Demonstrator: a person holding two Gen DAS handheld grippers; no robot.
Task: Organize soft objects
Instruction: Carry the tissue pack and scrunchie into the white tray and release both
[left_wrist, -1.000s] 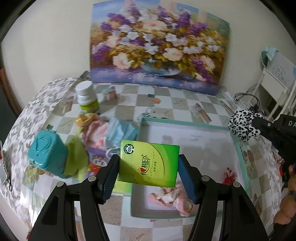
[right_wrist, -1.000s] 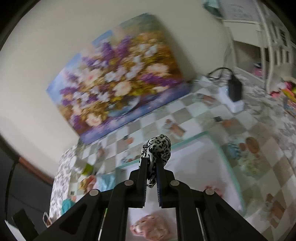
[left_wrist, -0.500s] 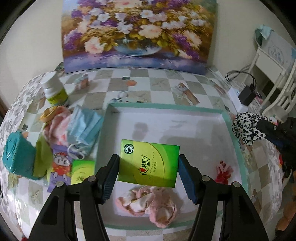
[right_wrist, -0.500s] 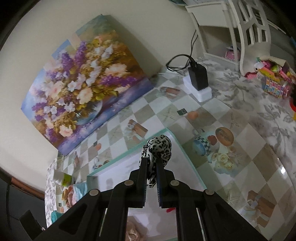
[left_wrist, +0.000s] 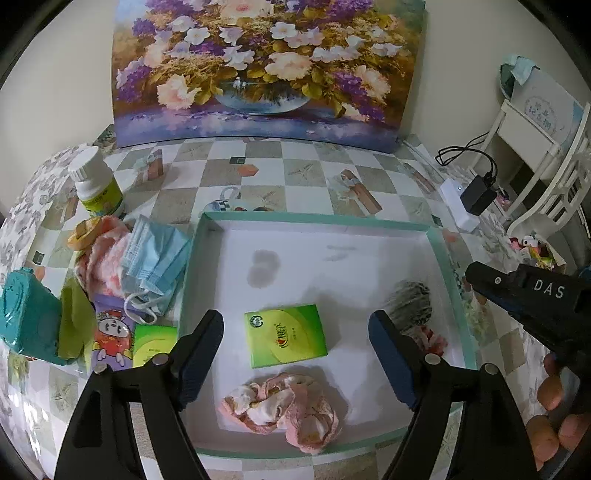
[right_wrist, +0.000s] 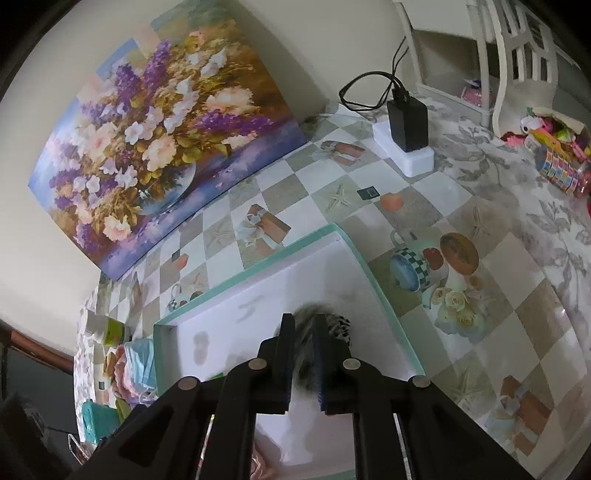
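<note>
The left gripper (left_wrist: 295, 354) stands with its jaws wide apart and empty; they have just been opening, and the green tissue pack (left_wrist: 285, 335) lies free between them on the floor of the white tray (left_wrist: 207, 236), touching neither pad. The right gripper (right_wrist: 303, 354) has its jaws nearly together; a blurred black-and-white spotted cloth (right_wrist: 325, 325) sits between its fingers over the tray, and whether the pads press on it cannot be told. In the left wrist view this cloth (left_wrist: 410, 299) appears blurred near the right wall of the tray, with a small red item (left_wrist: 432, 338) just beside it. A crumpled pink cloth (left_wrist: 284, 406) lies inside the tray, near its front wall, just in front of the tissue pack. Outside the left wall of the tray lie blue face masks (left_wrist: 155, 262), touching a pink fuzzy cloth (left_wrist: 101, 258); a second green pack (left_wrist: 153, 343) lies just beside that wall. Farther left of the tray stand a teal container (left_wrist: 27, 317) and a white bottle (left_wrist: 96, 184). Behind the tray a flower painting (left_wrist: 266, 70) leans on the wall.
</note>
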